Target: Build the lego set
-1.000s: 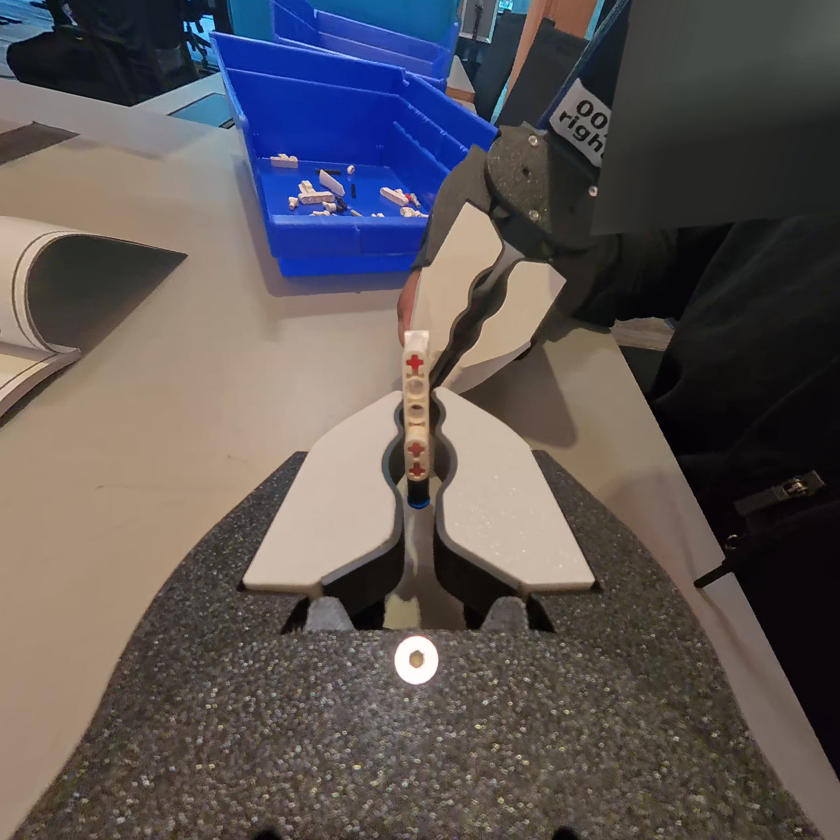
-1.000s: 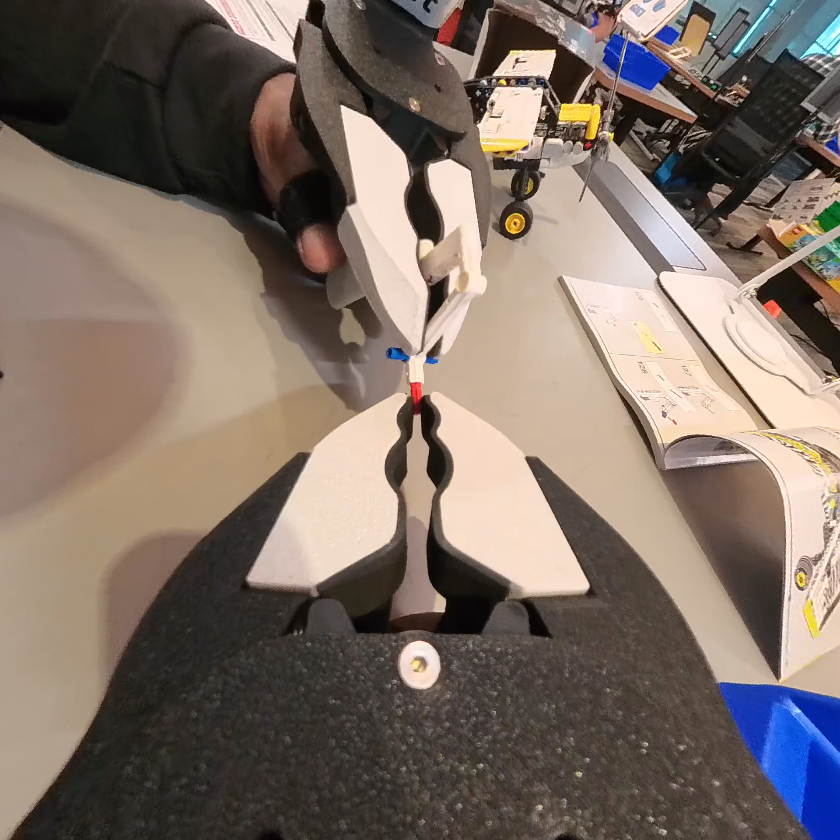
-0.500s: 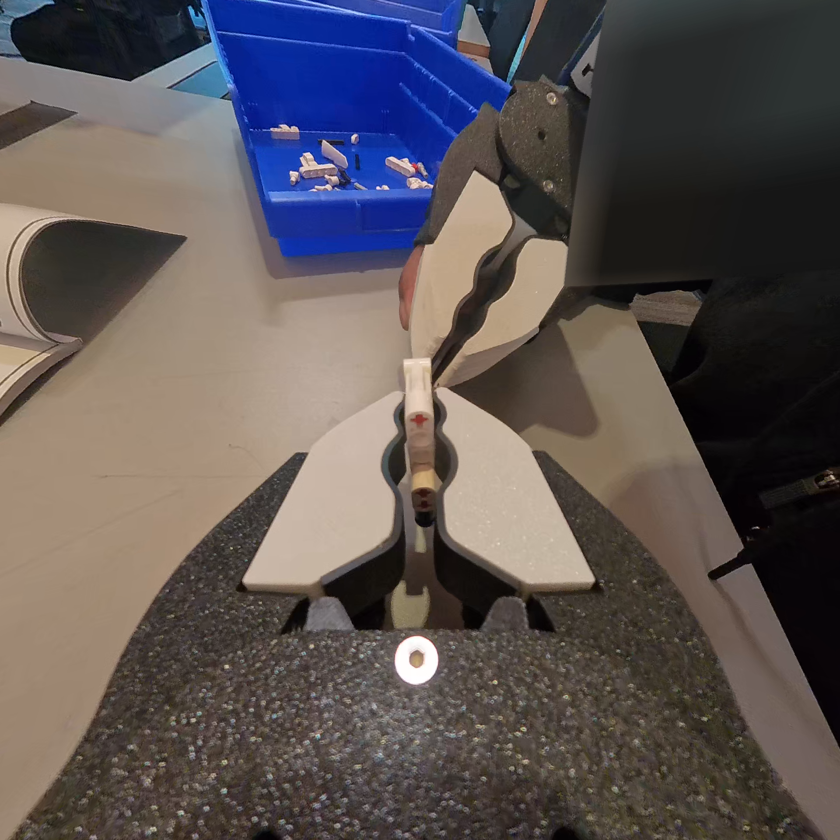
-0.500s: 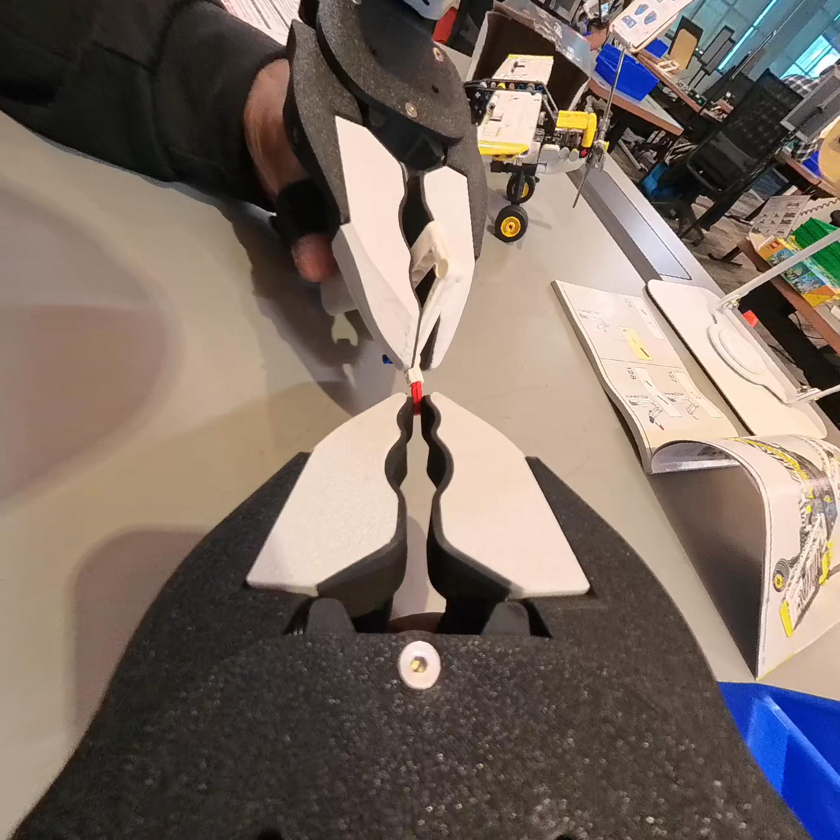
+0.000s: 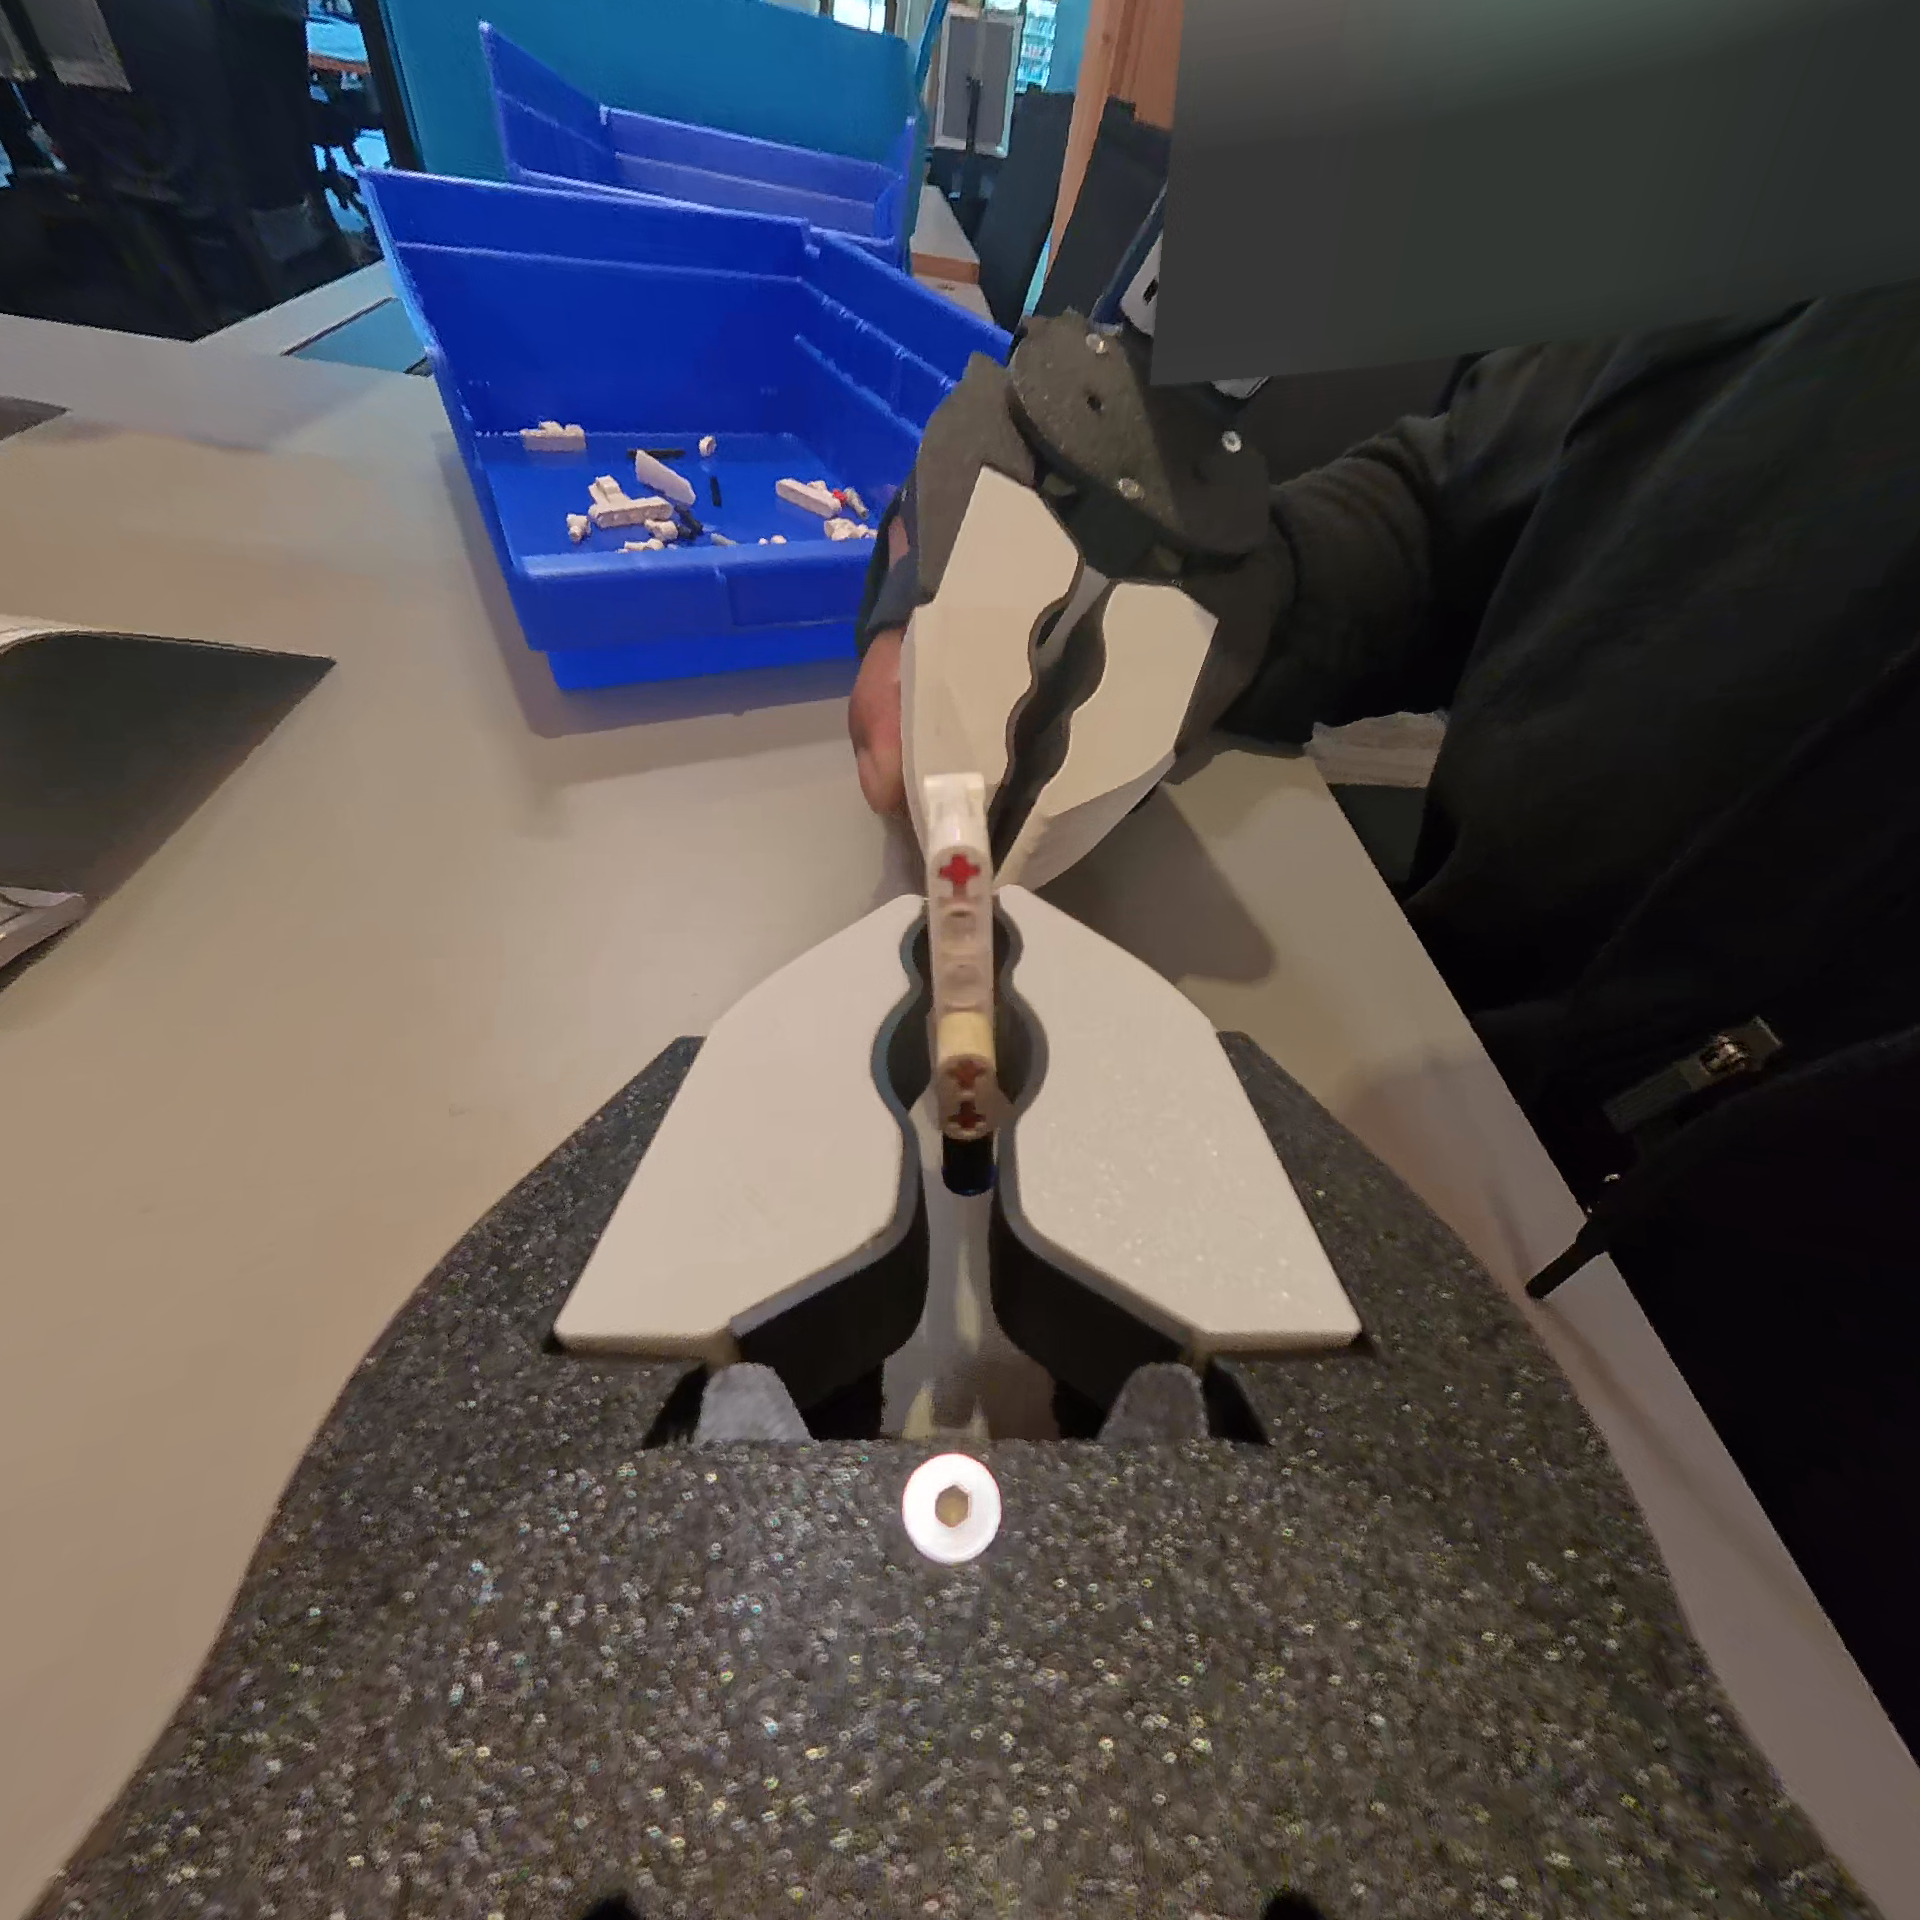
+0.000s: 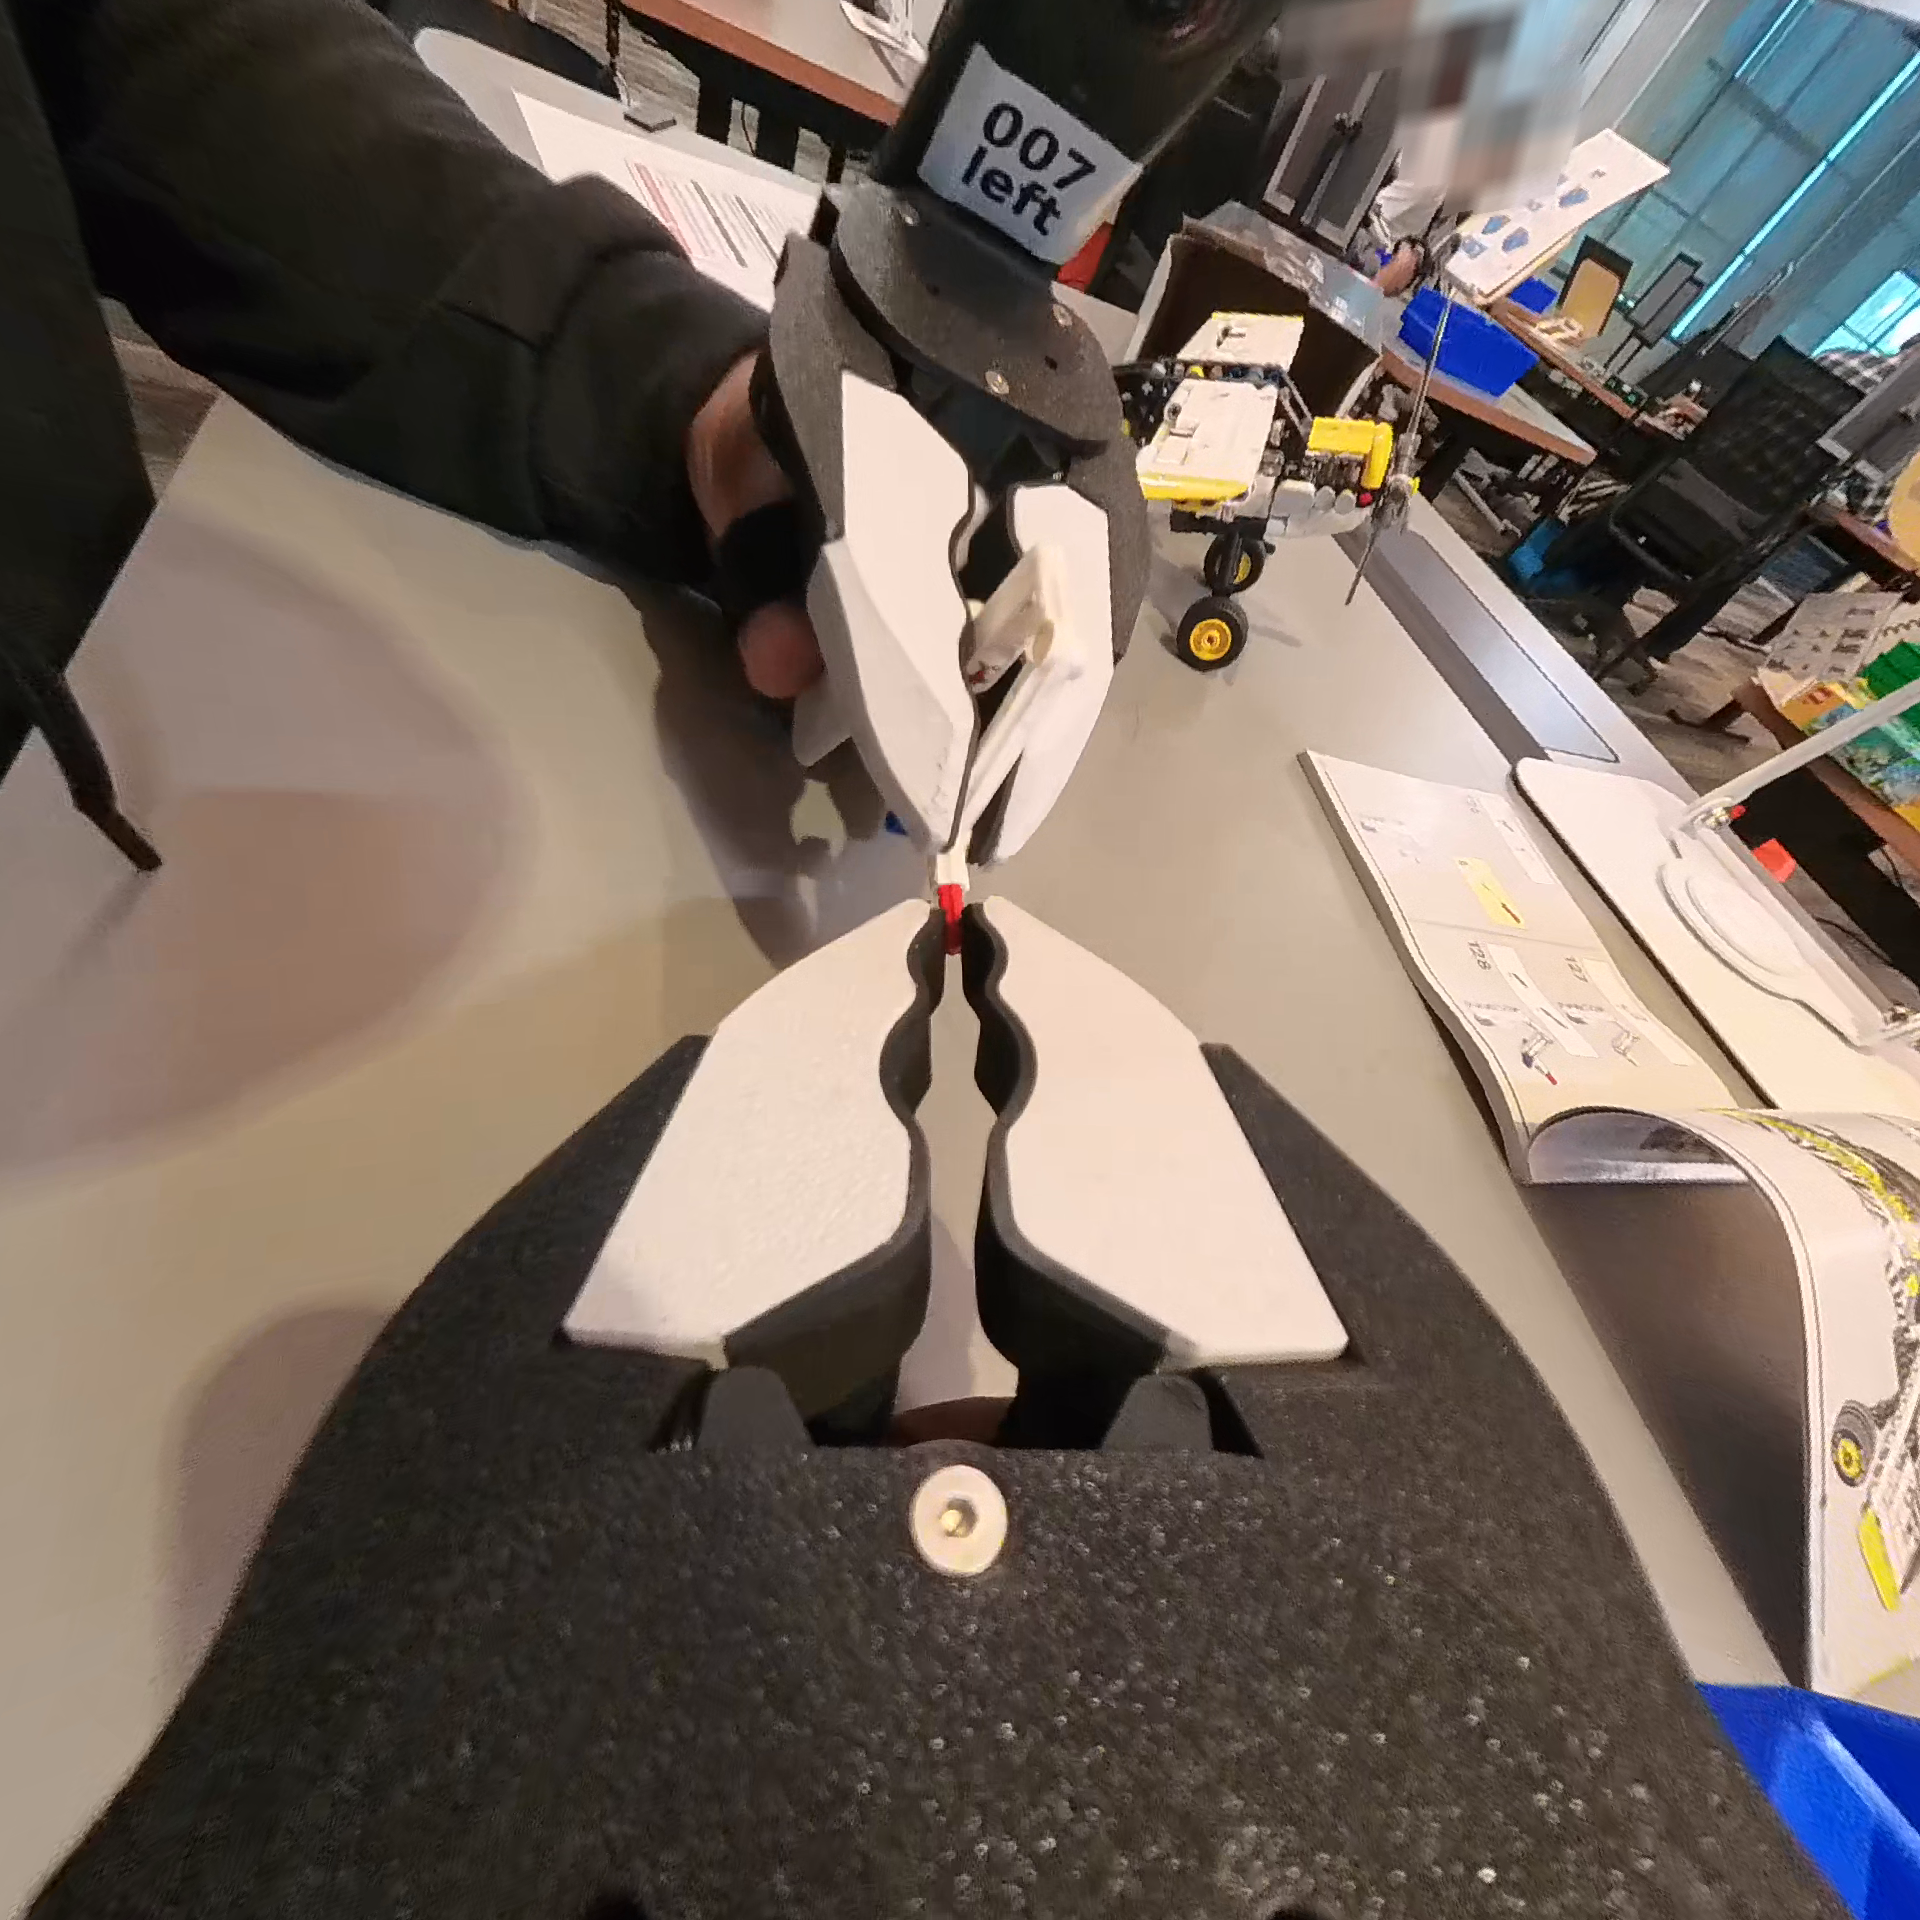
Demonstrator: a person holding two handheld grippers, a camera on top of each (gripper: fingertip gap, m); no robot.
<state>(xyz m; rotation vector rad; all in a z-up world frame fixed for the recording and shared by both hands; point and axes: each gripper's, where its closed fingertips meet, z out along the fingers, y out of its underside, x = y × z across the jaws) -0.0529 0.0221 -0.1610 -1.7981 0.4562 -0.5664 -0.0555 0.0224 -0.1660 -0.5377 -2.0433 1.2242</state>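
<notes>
- Left wrist view: a white beam (image 5: 962, 940), light, stiff and slick-looking, is clamped edgewise between the left gripper (image 5: 964, 914) jaws.
- A small red pin (image 6: 947, 914) is pinched at the very tip of the right gripper (image 6: 948, 920) jaws, which are nearly together; such a hold is judged slip-prone.

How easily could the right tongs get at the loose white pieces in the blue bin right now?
Probably not easily: the right tongs are shut on a small red piece meeting the white beam, though the blue bin sits open-topped nearby.

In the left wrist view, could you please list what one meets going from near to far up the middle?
Left tongs → white beam they clamp → right tongs → blue bin of small white parts.
</notes>
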